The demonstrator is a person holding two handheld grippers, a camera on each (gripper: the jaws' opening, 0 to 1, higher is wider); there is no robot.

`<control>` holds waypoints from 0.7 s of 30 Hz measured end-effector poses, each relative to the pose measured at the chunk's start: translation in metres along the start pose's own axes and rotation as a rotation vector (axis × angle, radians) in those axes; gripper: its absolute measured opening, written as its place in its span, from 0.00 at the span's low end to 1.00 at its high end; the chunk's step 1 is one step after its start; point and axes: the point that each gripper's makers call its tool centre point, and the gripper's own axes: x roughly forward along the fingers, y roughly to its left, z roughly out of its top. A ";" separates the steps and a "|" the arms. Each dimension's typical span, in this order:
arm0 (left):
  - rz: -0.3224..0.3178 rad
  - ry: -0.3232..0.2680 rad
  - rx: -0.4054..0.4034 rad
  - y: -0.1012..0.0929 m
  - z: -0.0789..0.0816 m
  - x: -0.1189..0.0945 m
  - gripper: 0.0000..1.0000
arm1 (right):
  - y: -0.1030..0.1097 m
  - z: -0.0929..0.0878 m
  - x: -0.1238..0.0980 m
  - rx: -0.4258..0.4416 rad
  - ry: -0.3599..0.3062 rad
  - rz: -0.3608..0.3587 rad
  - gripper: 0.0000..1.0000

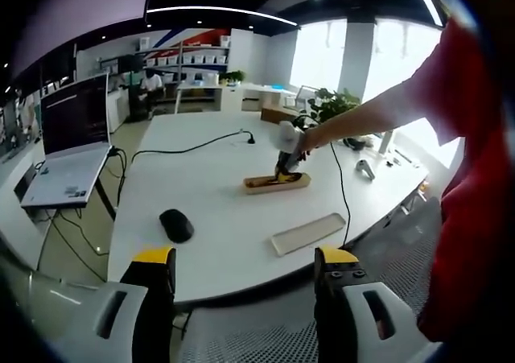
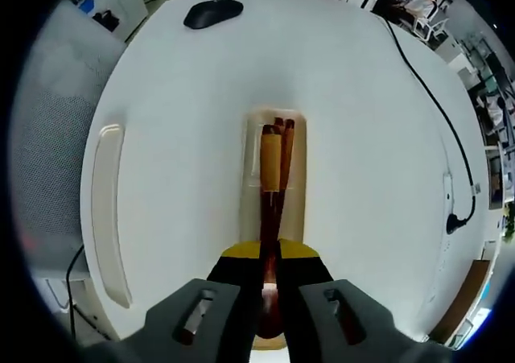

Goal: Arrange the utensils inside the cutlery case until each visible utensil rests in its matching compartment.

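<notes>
The wooden cutlery case lies lengthwise on the white table, straight ahead of my right gripper. That gripper is shut on a dark brown wooden utensil, whose far end reaches into the case beside a lighter brown handle and other dark sticks. In the left gripper view the case sits mid-table with the right gripper tilted down onto it, held by a person's hand. My left gripper hovers open off the near table edge, holding nothing.
A pale oblong lid lies near the table's front edge, also the lid left of the case. A black mouse and a black cable share the table. A laptop stands on a side stand. A mesh chair is close.
</notes>
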 end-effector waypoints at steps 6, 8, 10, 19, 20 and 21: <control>0.009 -0.004 -0.002 0.003 0.002 -0.002 0.72 | -0.001 -0.002 0.003 -0.008 0.012 -0.006 0.01; 0.013 -0.004 -0.004 0.004 0.001 -0.002 0.72 | 0.002 -0.002 0.004 -0.007 0.018 0.009 0.01; 0.013 -0.002 -0.011 0.003 0.000 -0.003 0.72 | -0.001 -0.003 0.005 -0.006 0.015 0.003 0.01; -0.001 -0.010 0.002 -0.003 0.006 -0.001 0.72 | 0.001 -0.002 0.000 -0.001 0.014 -0.005 0.02; -0.001 -0.013 0.001 -0.003 0.006 -0.001 0.72 | 0.001 -0.001 0.000 0.003 0.014 -0.005 0.02; -0.001 -0.014 -0.001 -0.003 0.007 -0.001 0.72 | 0.001 -0.001 0.001 0.009 0.007 -0.003 0.03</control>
